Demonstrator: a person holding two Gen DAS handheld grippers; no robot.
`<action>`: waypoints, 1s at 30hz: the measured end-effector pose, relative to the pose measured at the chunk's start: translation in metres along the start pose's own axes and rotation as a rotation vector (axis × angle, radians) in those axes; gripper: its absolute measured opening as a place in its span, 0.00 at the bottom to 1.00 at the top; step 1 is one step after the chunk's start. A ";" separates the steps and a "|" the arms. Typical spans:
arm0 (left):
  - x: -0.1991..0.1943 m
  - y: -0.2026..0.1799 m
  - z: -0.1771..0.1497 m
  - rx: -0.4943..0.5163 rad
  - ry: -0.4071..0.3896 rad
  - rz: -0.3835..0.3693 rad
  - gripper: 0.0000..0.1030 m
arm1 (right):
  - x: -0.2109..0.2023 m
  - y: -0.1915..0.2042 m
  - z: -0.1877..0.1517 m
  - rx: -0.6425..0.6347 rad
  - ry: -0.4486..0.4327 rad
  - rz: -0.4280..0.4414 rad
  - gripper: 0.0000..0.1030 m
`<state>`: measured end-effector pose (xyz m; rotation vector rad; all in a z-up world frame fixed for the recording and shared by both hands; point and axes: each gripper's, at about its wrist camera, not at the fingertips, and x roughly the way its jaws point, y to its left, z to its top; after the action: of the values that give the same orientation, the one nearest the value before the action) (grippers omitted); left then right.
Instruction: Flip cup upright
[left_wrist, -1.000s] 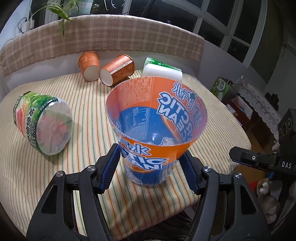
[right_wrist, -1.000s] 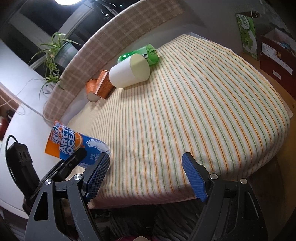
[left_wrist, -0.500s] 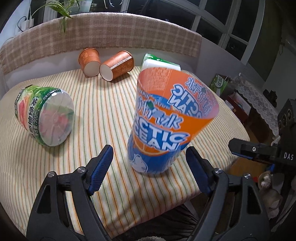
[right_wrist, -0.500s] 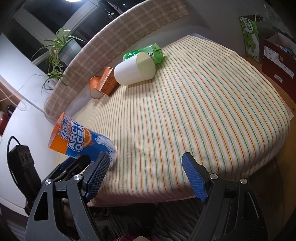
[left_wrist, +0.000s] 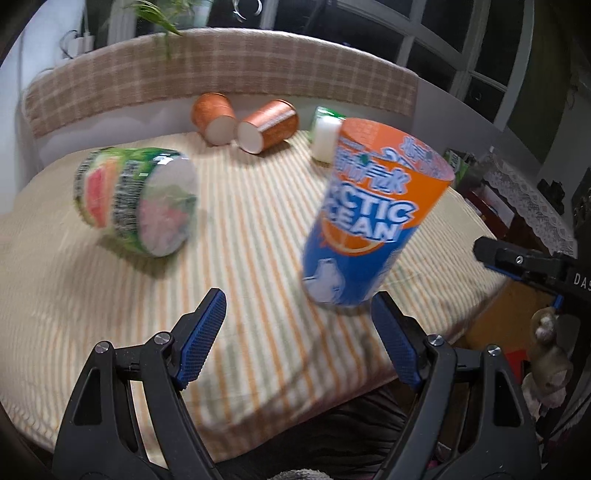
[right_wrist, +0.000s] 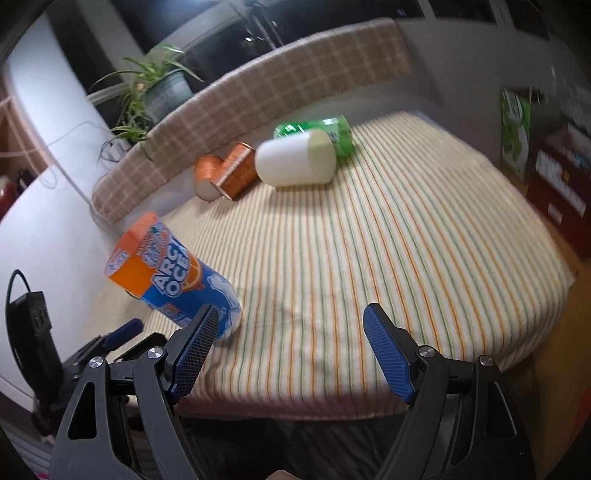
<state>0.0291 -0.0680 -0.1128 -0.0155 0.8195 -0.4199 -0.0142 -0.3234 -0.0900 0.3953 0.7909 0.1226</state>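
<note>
Orange-and-blue "Arctic Ocean" cup (left_wrist: 373, 214) stands mouth-up on the striped tablecloth (left_wrist: 258, 229), base down near the table's front edge; looks slightly tilted, though fisheye distortion may account for that. Left gripper (left_wrist: 299, 332): fingers spread wide, holding nothing, cup at about 1 o'clock just beyond its right pad (left_wrist: 391, 343) and not between the pads. Right gripper (right_wrist: 288, 347): fingers likewise parted and empty; in its view the cup (right_wrist: 173, 280) sits at 10 o'clock, just behind its left pad (right_wrist: 195, 350); contact cannot be told. Other items on the cloth, all lying on their sides: green watermelon-print cup (left_wrist: 136, 203) at 10 o'clock in the left view; two copper-coloured paper cups (left_wrist: 243, 123) touching each other at 12 o'clock by the plaid backrest (left_wrist: 221, 74); white cup (right_wrist: 295, 162) with green cup (right_wrist: 325, 133) just behind it. Left view motion-blurred.
</note>
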 end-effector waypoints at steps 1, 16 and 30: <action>-0.003 0.002 -0.001 -0.004 -0.011 0.011 0.81 | -0.003 0.006 0.001 -0.034 -0.027 -0.011 0.78; -0.082 0.002 0.017 -0.004 -0.376 0.276 0.98 | -0.034 0.044 0.006 -0.247 -0.269 -0.090 0.80; -0.096 0.009 0.023 -0.045 -0.429 0.292 0.99 | -0.034 0.062 0.005 -0.304 -0.368 -0.150 0.81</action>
<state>-0.0089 -0.0274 -0.0310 -0.0266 0.3981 -0.1129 -0.0319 -0.2764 -0.0394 0.0640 0.4265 0.0268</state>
